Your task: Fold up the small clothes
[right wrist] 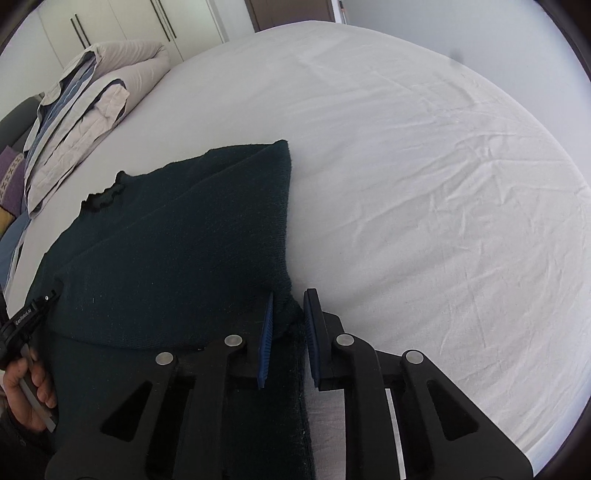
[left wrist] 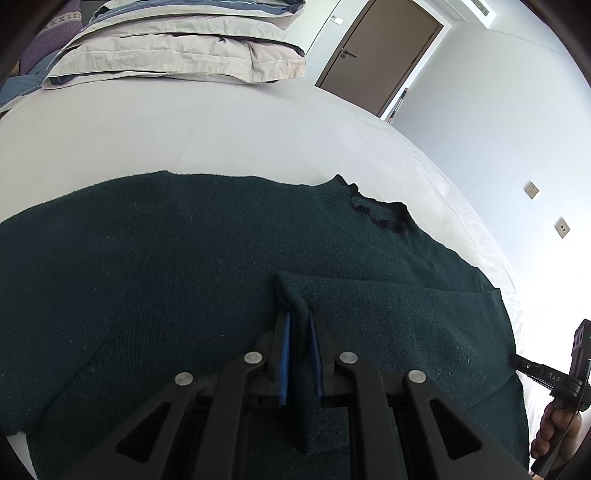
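Observation:
A dark green knitted sweater (left wrist: 184,251) lies flat on the white bed sheet (left wrist: 184,125), its frilled collar (left wrist: 380,212) toward the far right. One sleeve (left wrist: 388,306) is folded across the body. My left gripper (left wrist: 299,317) is shut on the sleeve's cuff. In the right wrist view the sweater (right wrist: 177,251) lies to the left, collar (right wrist: 107,194) far left. My right gripper (right wrist: 290,310) is shut on a bunched edge of the sweater at its near right side. The right gripper also shows in the left wrist view (left wrist: 517,363).
Folded beige and blue bedding (left wrist: 177,48) is stacked at the head of the bed, also in the right wrist view (right wrist: 77,122). A brown door (left wrist: 380,55) and white wall stand beyond. White wardrobes (right wrist: 122,26) stand behind the bedding. Bare wrinkled sheet (right wrist: 424,184) spreads right.

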### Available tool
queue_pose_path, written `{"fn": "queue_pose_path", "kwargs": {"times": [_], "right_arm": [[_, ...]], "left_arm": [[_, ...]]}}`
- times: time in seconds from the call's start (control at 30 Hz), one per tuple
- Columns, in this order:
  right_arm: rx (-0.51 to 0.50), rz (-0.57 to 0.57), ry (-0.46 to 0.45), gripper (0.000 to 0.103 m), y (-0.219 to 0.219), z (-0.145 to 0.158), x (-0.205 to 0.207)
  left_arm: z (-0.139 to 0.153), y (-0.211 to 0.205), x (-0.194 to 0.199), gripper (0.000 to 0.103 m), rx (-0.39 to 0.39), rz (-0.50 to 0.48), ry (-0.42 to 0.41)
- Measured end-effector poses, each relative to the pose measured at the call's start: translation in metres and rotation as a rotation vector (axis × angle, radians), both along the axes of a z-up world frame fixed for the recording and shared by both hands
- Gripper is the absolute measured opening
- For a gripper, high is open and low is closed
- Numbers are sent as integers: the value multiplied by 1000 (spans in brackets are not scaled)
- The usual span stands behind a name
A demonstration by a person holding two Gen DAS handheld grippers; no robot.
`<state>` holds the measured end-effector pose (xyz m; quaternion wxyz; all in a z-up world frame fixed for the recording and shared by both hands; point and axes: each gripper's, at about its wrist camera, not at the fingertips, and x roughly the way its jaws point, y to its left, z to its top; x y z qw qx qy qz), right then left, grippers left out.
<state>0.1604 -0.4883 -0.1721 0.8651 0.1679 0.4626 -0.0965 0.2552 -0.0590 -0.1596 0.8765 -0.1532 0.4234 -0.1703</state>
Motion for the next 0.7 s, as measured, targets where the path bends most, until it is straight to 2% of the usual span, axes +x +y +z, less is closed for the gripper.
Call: {"fn": "queue_pose_path", "kwargs": {"times": [0.17, 0.27, 0.33, 0.4, 0.43, 0.47, 0.5, 0.57, 0.63, 0.7], "right_arm": [[-27, 18, -17, 14, -1, -13, 9], [8, 45, -34, 18, -6, -10, 11], [12, 3, -10, 27, -6, 7, 4], [13, -36, -126, 28, 0, 38, -21], [-1, -32, -193, 29, 8, 53, -34], [-20, -26, -252, 41, 20, 67, -47], [-40, -23, -312, 59, 33, 79, -61], [-80, 2, -438, 75, 63, 98, -89], [-104, 57, -489, 85, 93, 107, -105], [-98, 123, -474, 87, 121, 108, -111]], "left_arm": [[-2, 1, 1, 14, -12, -1, 1], [6, 4, 4, 16, -32, -16, 34], [21, 16, -6, 34, -30, 11, 37], [44, 44, -28, 65, -74, 61, -15], [53, 62, -41, 71, -98, 92, -40], [60, 81, -52, 75, -118, 132, -51], [64, 106, -65, 76, -153, 178, -52], [60, 154, -87, 76, -227, 272, -23], [47, 206, -111, 74, -275, 391, 19], [31, 255, -133, 74, -320, 503, 67]]}}
